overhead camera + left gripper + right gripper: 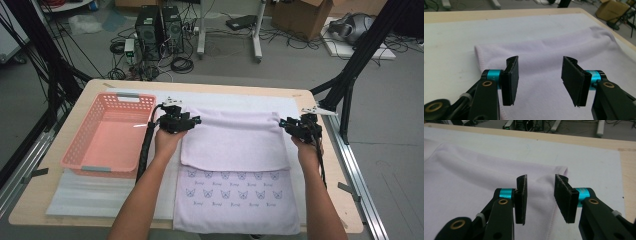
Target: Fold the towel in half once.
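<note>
A pale lilac towel (235, 145) printed with small cat faces lies on a white mat (90, 192), its far half folded back over the near half. My left gripper (196, 120) sits at the fold's far left corner. In the left gripper view it (540, 61) stands open just above the towel (549, 47), with nothing pinched between the pads. My right gripper (284, 123) is at the far right corner. It (541, 178) is open too, over the towel's stitched edge (554, 215), with the cloth lying flat beneath.
A pink plastic basket (97, 169) stands empty at the table's left, close beside my left forearm. The wooden table edge (320, 100) runs just beyond the right gripper. Black frame posts, computers and cables are on the floor behind the table.
</note>
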Available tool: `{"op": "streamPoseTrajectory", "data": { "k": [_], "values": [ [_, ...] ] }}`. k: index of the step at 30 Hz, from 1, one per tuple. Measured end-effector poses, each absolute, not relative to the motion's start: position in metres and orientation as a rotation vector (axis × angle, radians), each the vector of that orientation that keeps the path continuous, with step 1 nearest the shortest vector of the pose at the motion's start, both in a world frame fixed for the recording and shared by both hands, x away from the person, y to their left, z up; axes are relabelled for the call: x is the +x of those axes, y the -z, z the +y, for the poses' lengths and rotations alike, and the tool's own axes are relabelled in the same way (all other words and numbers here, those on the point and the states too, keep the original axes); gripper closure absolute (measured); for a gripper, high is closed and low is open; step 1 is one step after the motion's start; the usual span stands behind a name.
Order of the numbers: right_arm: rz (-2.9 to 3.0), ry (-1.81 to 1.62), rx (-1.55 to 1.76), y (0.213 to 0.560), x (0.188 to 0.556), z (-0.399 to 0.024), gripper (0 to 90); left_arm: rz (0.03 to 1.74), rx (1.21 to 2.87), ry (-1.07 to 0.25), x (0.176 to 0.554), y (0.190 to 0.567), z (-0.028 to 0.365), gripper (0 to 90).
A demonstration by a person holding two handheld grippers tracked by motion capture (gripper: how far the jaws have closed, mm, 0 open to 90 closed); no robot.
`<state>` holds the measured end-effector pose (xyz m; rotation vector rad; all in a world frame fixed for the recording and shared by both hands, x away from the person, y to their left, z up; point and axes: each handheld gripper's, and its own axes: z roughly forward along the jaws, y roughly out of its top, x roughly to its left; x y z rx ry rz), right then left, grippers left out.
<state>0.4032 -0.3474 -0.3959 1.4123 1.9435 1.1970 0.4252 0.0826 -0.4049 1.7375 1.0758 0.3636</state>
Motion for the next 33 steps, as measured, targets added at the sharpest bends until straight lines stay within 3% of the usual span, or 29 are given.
{"op": "streamPoseTrajectory", "data": {
  "k": [8,23,30,33],
  "values": [
    [2.027,-1.229,1.34,0.391,0.379,-0.35,53.0,1.0,1.682,-0.381,0.398,0.403,0.083,49.6],
    [2.096,-1.258,1.285,0.412,0.311,-0.356,52.8,0.915,1.783,-0.386,0.328,0.426,0.099,48.6],
    [2.151,-1.217,1.277,0.424,0.29,-0.354,48.5,0.946,1.779,-0.351,0.314,0.442,0.11,44.2],
    [2.179,-1.178,1.266,0.429,0.287,-0.353,45.1,0.956,1.795,-0.331,0.313,0.447,0.111,38.5]
  ]
}}
